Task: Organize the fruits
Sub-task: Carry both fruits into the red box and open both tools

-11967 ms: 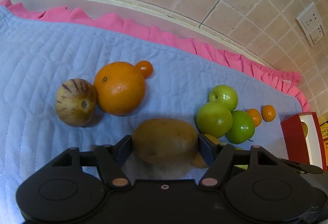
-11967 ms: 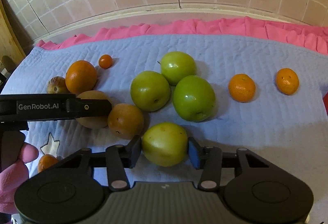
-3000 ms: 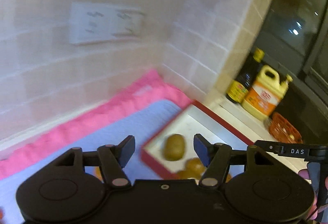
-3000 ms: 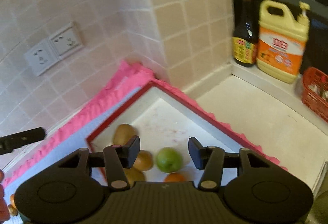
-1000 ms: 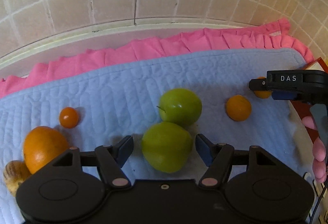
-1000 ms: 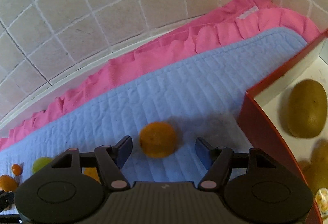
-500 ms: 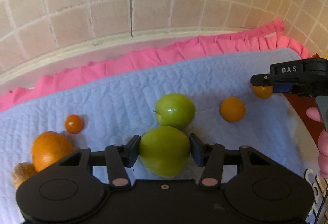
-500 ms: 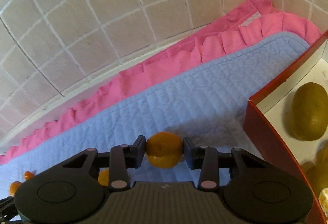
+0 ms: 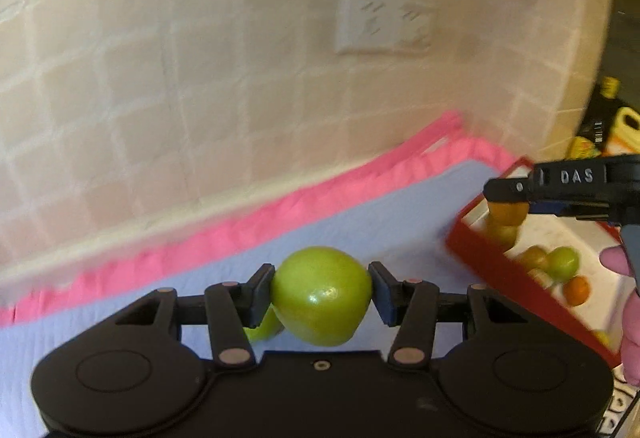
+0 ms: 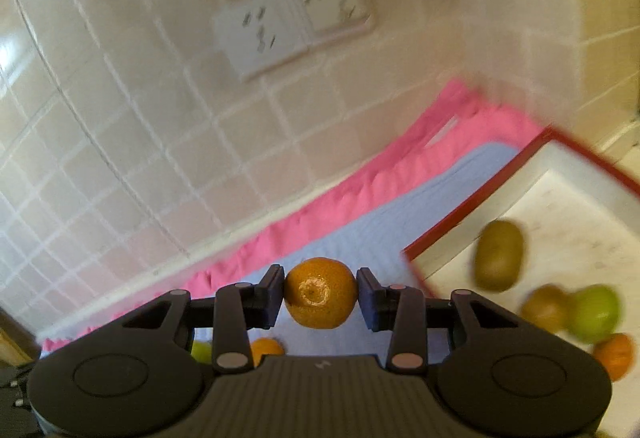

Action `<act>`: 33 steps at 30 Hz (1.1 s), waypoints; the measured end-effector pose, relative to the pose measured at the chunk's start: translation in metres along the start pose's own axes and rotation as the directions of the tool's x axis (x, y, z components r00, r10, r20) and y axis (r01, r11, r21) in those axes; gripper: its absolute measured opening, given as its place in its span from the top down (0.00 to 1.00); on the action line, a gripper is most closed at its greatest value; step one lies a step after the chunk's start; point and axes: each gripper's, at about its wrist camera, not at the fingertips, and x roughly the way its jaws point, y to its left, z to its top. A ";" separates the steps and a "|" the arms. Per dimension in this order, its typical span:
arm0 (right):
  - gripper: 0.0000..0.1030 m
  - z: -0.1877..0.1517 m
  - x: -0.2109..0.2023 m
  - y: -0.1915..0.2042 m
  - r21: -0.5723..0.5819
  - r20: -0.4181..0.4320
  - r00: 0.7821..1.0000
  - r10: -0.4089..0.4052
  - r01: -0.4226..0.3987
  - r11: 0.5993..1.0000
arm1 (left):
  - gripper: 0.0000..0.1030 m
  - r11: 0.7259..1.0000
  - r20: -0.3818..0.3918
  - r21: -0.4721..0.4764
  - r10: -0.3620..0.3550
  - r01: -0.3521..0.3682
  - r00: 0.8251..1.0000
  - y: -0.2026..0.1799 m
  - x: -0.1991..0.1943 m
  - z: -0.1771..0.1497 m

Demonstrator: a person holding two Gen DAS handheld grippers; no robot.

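Note:
My left gripper is shut on a green apple and holds it above the blue quilted mat. My right gripper is shut on a small mandarin and holds it lifted beside the red-rimmed white tray. In the left wrist view the right gripper hangs over the tray's near edge with the mandarin. The tray holds a kiwi, a brown fruit, a green apple and a mandarin.
A second green apple lies behind the left finger. A mandarin and a green fruit lie on the mat below the right gripper. A tiled wall with a socket stands close behind. Bottles stand at the far right.
Both grippers have lifted their fruit off the mat and swung right toward the tray. The views are blurred by the motion.

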 end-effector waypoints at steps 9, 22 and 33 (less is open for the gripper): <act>0.60 0.019 -0.084 -0.091 0.118 0.127 0.975 -0.182 0.167 0.979 | 0.41 0.978 0.033 0.099 -0.186 0.182 0.982 -0.084 0.020 0.050; 0.60 0.010 -0.098 -0.205 0.159 -0.009 0.937 -0.350 0.347 0.924 | 0.41 0.899 -0.092 0.218 -0.369 0.381 0.925 -0.221 0.111 0.097; 0.60 -0.011 -0.026 -0.212 -0.002 -0.223 0.911 -0.346 0.355 0.935 | 0.41 0.883 -0.325 0.129 -0.392 0.451 0.861 -0.273 0.225 0.083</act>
